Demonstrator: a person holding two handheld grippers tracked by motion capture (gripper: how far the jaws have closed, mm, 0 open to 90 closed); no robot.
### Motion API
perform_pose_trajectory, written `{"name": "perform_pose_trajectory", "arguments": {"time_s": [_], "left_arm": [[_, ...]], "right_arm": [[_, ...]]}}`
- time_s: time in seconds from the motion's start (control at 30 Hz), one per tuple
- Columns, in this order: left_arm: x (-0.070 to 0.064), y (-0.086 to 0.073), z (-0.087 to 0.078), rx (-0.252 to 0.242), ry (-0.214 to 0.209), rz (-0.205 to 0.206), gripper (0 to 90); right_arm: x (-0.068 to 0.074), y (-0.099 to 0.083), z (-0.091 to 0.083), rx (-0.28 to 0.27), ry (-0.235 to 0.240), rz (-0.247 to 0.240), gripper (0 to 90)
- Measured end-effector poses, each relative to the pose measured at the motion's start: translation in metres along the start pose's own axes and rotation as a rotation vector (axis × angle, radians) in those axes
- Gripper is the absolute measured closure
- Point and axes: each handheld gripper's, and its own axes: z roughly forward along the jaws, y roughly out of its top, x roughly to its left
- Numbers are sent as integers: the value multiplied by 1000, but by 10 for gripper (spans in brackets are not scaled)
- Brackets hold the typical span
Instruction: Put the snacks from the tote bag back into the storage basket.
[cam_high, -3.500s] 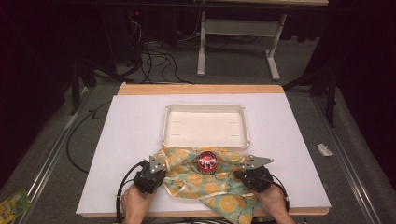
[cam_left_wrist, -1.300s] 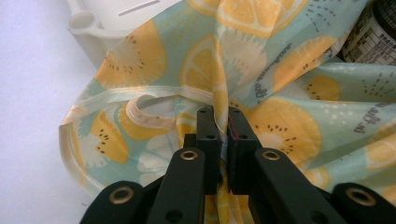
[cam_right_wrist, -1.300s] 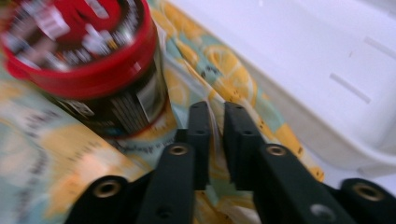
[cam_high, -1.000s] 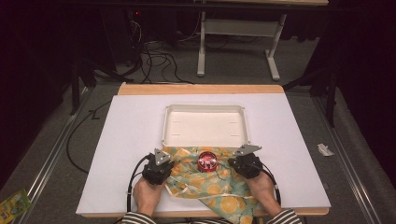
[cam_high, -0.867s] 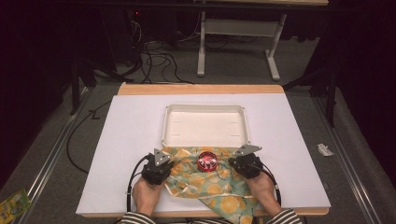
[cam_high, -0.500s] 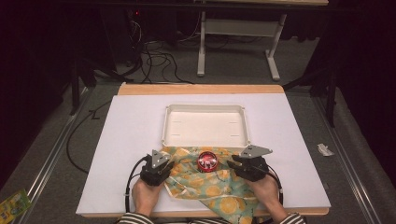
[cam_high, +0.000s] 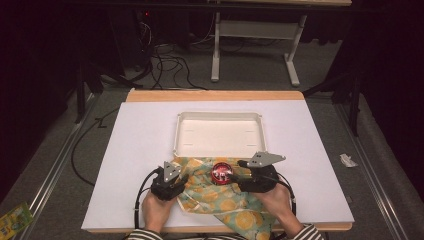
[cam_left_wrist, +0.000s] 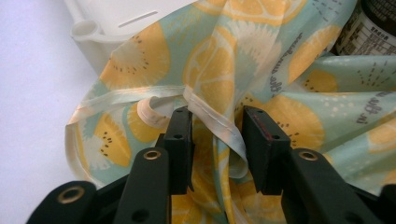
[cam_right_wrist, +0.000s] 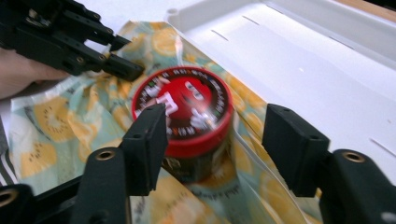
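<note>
**Near the tray: risk of a toppled tin**

Nearest me, my left gripper (cam_left_wrist: 217, 140) had its jaws apart astride the cloth's (cam_high: 225, 197) hem. Beyond, my right gripper (cam_right_wrist: 217, 140) stood open around the red-lidded tin (cam_right_wrist: 187, 114), which sat on the cloth just before the tray (cam_high: 218, 116). A tugged cloth could have tipped it, I judged; the tray wall blocked travel forward.

Lab or recording studio: white board-topped wooden table (cam_high: 150, 130), black curtain backdrop (cam_high: 45, 45), tangled black cables (cam_high: 165, 62) on grey carpet floor (cam_high: 320, 65), white metal desk frame (cam_high: 252, 40), floor rails (cam_high: 55, 170).
</note>
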Motion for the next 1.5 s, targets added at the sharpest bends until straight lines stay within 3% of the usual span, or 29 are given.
{"name": "perform_pose_trajectory", "arguments": {"time_s": [0.1, 0.37, 0.7, 1.0, 1.5], "left_arm": [[1, 0, 0, 3, -1, -7, 616], [2, 0, 0, 4, -1, -17, 522], [2, 0, 1, 5, 9, -21, 476], [2, 0, 1, 7, 7, -23, 456], [1, 0, 1, 8, 24, -22, 409]], "right_arm": [[4, 5, 3, -8, -5, -7, 343], [13, 14, 19, 34, 17, -48, 277], [15, 16, 36, 95, 12, -42, 216], [17, 13, 48, 126, 9, -56, 231], [19, 12, 44, 113, 1, -71, 255]]}}
